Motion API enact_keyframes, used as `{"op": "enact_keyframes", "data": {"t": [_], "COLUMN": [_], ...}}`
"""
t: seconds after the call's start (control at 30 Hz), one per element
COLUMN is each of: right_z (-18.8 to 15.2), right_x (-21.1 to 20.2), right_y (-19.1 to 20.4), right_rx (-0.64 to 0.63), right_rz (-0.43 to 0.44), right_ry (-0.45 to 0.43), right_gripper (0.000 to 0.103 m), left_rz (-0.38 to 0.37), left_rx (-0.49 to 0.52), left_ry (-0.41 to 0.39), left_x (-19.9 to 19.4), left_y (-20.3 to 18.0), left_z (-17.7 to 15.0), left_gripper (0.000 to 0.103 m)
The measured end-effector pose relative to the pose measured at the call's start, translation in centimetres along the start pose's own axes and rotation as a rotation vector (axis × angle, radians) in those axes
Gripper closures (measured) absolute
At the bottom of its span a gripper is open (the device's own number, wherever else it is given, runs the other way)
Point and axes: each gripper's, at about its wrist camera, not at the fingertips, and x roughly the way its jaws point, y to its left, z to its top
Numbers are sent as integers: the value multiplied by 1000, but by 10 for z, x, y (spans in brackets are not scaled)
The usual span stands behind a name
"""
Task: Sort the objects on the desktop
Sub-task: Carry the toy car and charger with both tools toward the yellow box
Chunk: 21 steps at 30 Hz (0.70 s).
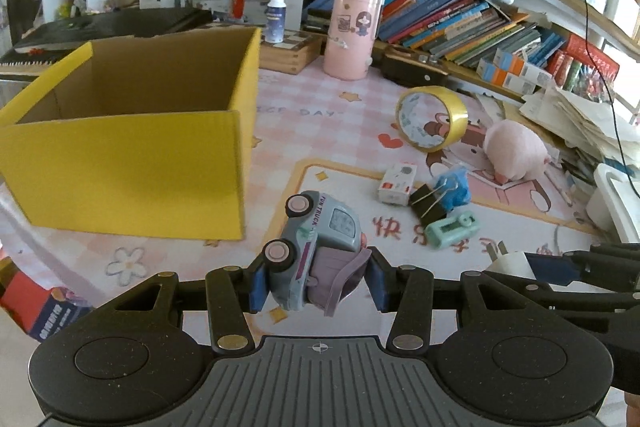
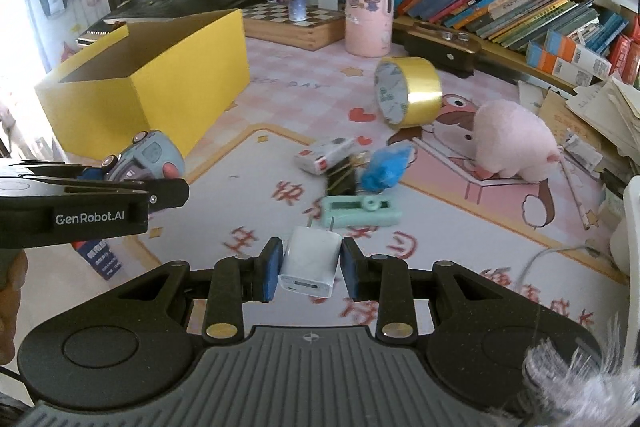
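1. Two items are lifted: the left gripper [image 1: 316, 281] pinches a toy truck [image 1: 316, 247]; the right gripper [image 2: 308, 269] clamps a white charger [image 2: 310, 263].
2. The yellow box [image 1: 132, 163], ahead-left of both, shows nothing inside so far.
3. Ahead remain tape roll [image 2: 408, 97], pink plush [image 2: 512, 143], binder clip [image 1: 428, 203], green gadget [image 2: 360, 213].

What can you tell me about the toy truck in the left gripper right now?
The toy truck is a small grey-blue plastic vehicle with lilac wheels, a lilac rear section and "FUN TRUCK" printed on its side. It is tipped over, wheels facing left in the left wrist view, and clamped between the blue pads of the left gripper, lifted off the mat. Only the pads touch it. The open yellow box sits just beyond it to the left, apart from it.
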Motion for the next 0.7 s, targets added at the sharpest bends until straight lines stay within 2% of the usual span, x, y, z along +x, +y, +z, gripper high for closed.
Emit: {"op": "enact_keyframes", "data": {"t": [0.33,0.7], "right_z": [-14,-44], "right_x": [-11,-21], "right_y": [74,160], "right_rx": [20,39], "right_rz": [-20,-3], "right_ry": [18,45], "right_gripper": [74,74], "left_rz": [-50,-40], "left_rx": [3,26], "left_ry": [27,45], "left_x": [-36,-79], "left_y": [60,122], "left_z": [-26,-59], "left_gripper": [56,56]}}
